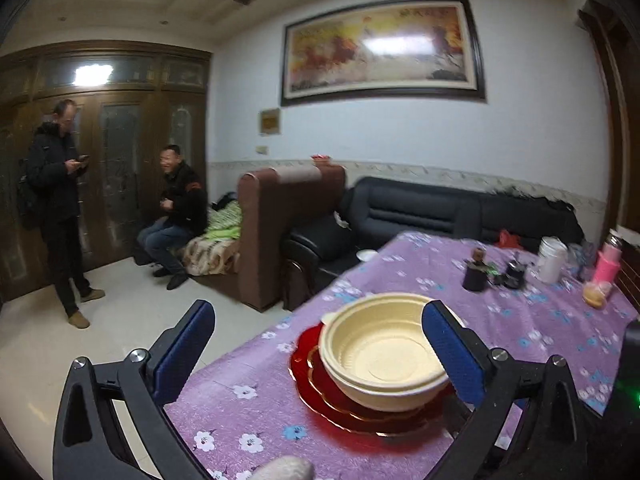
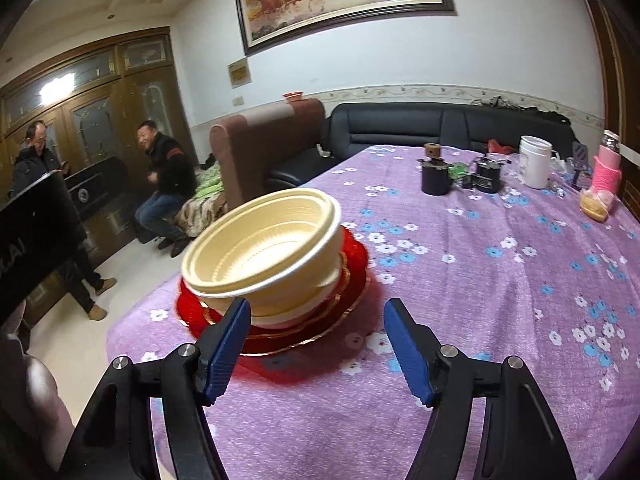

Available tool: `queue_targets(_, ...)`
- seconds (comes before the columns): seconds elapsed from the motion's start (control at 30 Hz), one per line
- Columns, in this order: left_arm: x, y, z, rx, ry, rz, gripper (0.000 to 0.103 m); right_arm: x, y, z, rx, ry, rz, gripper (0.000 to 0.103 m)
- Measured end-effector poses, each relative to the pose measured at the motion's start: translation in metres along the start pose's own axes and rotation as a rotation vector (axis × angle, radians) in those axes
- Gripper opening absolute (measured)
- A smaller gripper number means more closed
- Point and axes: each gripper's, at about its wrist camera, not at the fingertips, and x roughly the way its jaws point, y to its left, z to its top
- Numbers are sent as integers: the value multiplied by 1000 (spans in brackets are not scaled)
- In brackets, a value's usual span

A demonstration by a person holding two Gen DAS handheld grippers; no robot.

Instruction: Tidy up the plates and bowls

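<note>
Where the purple floral cloth [image 2: 460, 280] nears the worktop's corner: one stack of cream plastic bowls [image 2: 264, 248], nested and tilted, seated on red gold-rimmed plates [image 2: 352, 268]. Left gripper [image 1: 320, 356]: jaws spread wide, empty, flanking the stack. Right gripper [image 2: 316, 344]: jaws spread, empty, just short of the plates. Hazards, as I judge: a sideways nudge topples the leaning bowls; snagged cloth drags everything floorward.
</note>
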Motion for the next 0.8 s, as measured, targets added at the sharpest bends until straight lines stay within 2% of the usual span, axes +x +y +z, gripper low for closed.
queue_targets(0.1, 1, -2, 3, 15, 27, -19, 103, -3, 5, 1, -19, -11, 11, 74)
queue_targets(0.2, 0, -1, 6, 16, 39, -4, 103, -7, 8, 2, -37, -20, 21, 74)
queue_targets(0.37, 9, 4, 8, -11, 119, -1, 103, -12, 10, 1, -44, -20, 43, 76)
queue_targets(0.5, 9, 3, 5, 3, 120, 32, 103, -17, 13, 0, -67, -27, 48, 78)
queue_targets(0.6, 10, -2, 4, 21, 131, 23, 103, -15, 15, 0, -76, -19, 57, 79)
queue_targets(0.8, 10, -14, 1, 68, 146, 55, 103, -18, 4, 2, -25, -12, 108, 79)
